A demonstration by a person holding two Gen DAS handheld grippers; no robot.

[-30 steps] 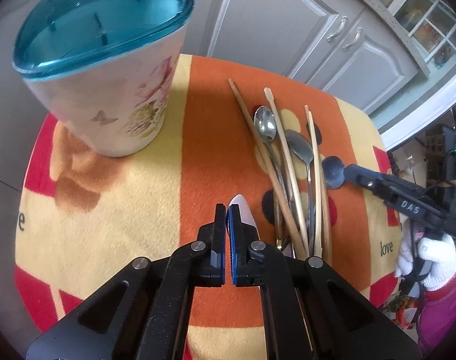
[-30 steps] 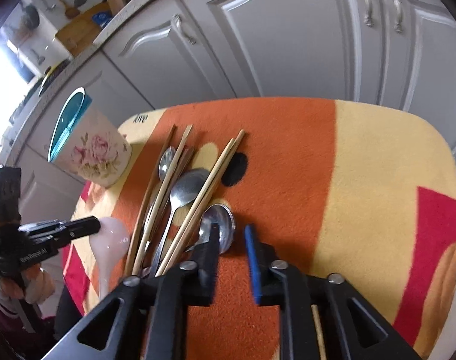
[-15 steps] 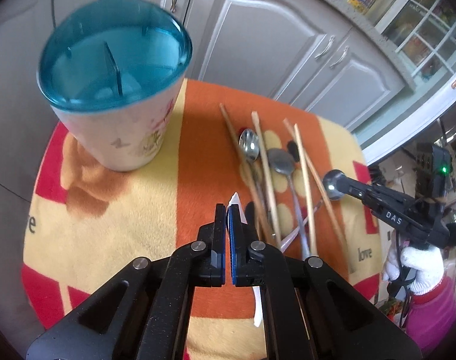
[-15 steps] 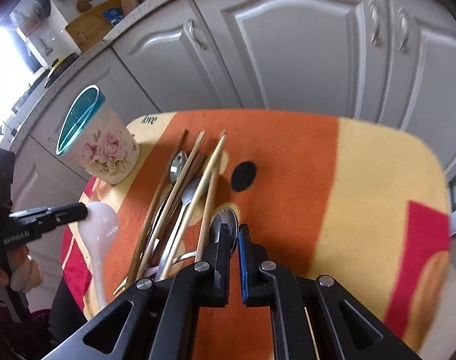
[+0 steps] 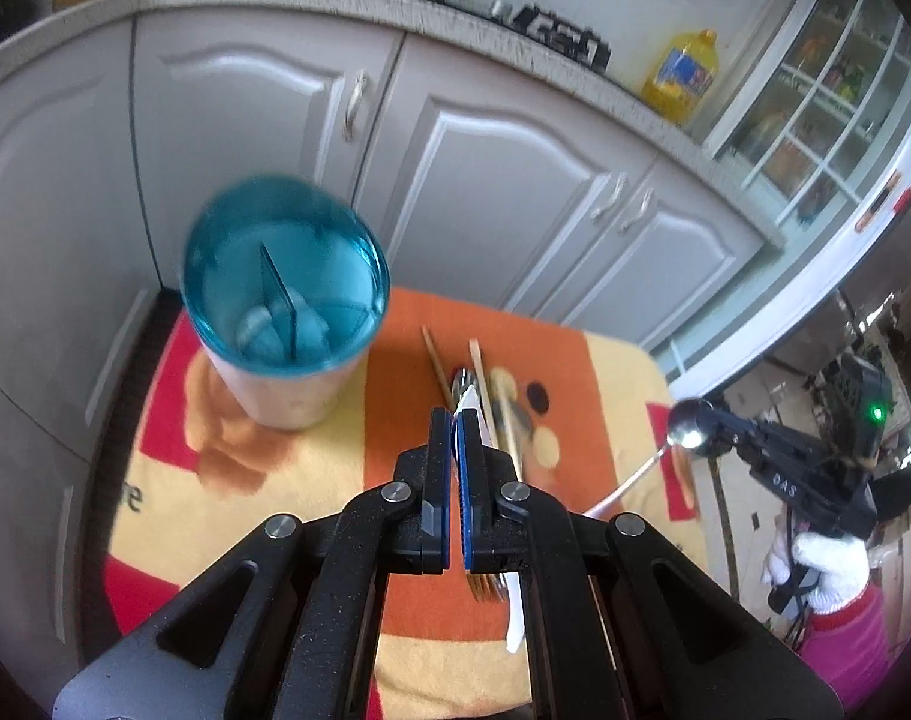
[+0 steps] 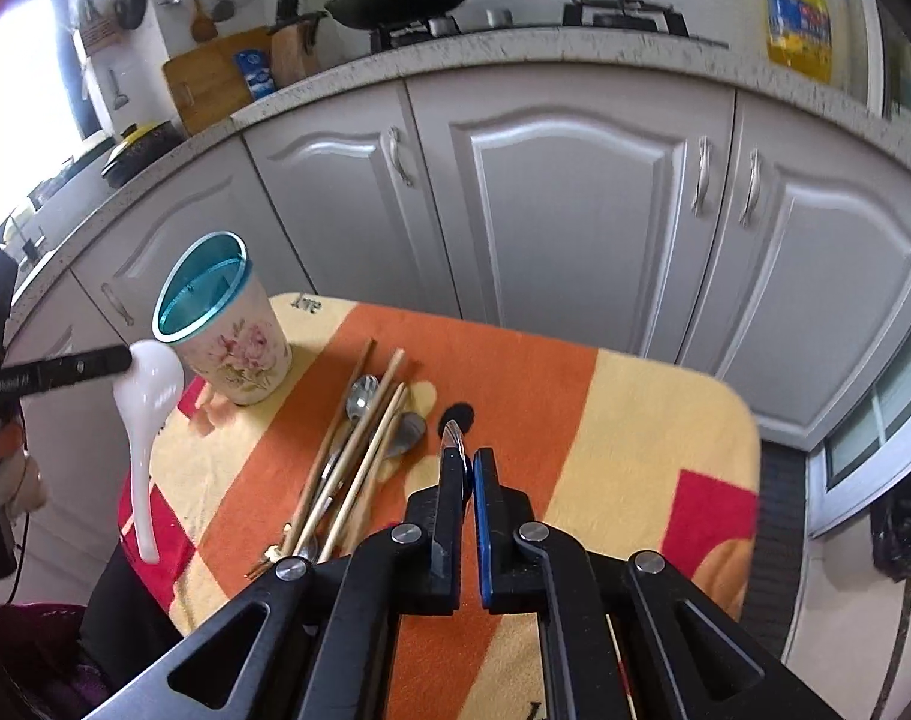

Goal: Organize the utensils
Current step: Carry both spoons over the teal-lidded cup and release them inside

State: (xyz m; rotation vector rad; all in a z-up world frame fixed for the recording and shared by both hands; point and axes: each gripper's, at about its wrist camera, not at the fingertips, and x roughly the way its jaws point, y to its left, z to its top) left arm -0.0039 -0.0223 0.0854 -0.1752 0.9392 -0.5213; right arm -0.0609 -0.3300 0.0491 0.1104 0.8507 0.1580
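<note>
Utensils: left gripper (image 5: 453, 420) is clamping a glossy white spoon (image 6: 145, 414) and right gripper (image 6: 470, 459) a steel spoon (image 5: 689, 431), both right of the floral cup (image 6: 227, 330).

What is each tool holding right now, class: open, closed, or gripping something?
Left tool: closed on the white spoon by its bowl, handle hanging down.
Right tool: closed on the metal spoon by its bowl, lifted off the table.

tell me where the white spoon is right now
The white spoon hangs off the cloth at the right wrist view's left edge, its bowl pinched by the left gripper, just left of the flowered cup.
</note>
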